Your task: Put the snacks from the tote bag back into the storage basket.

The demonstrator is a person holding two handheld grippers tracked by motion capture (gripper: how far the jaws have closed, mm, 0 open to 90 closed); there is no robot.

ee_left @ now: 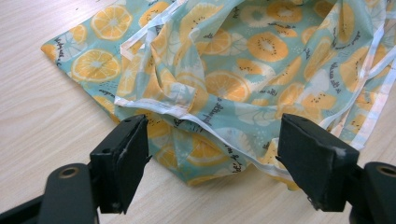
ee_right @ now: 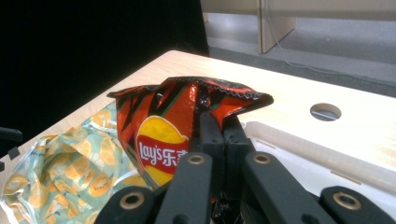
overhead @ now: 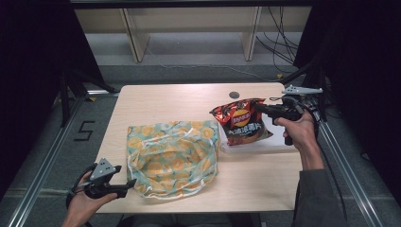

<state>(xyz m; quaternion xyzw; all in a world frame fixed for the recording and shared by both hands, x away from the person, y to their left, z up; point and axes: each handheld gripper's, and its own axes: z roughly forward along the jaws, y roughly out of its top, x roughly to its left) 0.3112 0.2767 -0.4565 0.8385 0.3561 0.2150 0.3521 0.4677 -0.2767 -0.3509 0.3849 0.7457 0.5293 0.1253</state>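
Note:
A red and black bag of crisps (overhead: 242, 121) is pinched at its top edge by my right gripper (overhead: 259, 109), whose jaws are shut on the bag's crimped edge (ee_right: 219, 122). The crisps bag (ee_right: 168, 126) rests partly over a white tray (overhead: 265, 144) at the right of the table. A teal bag printed with orange slices (overhead: 172, 157) lies crumpled in the middle of the table. My left gripper (overhead: 126, 185) stands open at that bag's near-left corner, and the printed bag's (ee_left: 243, 79) hem lies just beyond its jaws (ee_left: 212, 158), apart from both pads.
The wooden table (overhead: 142, 101) has a round cable hole (overhead: 234, 94) near its far edge. The white tray's rim (ee_right: 327, 163) runs under the crisps bag. Dark curtains flank both sides, and metal rails run along the floor.

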